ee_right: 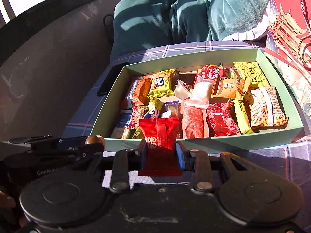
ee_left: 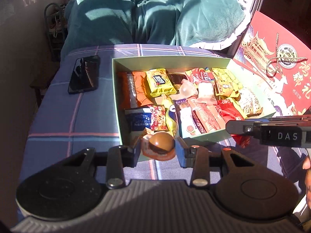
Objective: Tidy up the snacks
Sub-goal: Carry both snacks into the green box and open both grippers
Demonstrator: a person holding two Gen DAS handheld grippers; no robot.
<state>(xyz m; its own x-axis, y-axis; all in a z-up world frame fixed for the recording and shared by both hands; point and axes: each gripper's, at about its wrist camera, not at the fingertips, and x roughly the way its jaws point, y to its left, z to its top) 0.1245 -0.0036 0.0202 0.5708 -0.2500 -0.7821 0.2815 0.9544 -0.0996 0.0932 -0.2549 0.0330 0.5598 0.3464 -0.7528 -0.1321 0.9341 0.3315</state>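
Sunlit purple plaid cloth (ee_left: pixel 73 120) covers the surface, and on it sits one pale green open cardboard box (ee_right: pixel 213 142) packed with mixed wrapped snacks. One black phone (ee_left: pixel 83 74) lies just left of the box; one red printed lid (ee_left: pixel 281 71) leans at its right side. At the box's near edge, the left gripper (ee_left: pixel 158 149) is clamped on a round brown ball-shaped snack in clear wrapping (ee_left: pixel 161 143), and the right gripper (ee_right: pixel 160 153) pinches one flat red foil packet (ee_right: pixel 159 134). Both items hang over the near wall, so this looks like the carrying step, one snack per hand. Next, each needs a free spot inside the box and a release there. Snacks inside overlap too much for a sure count
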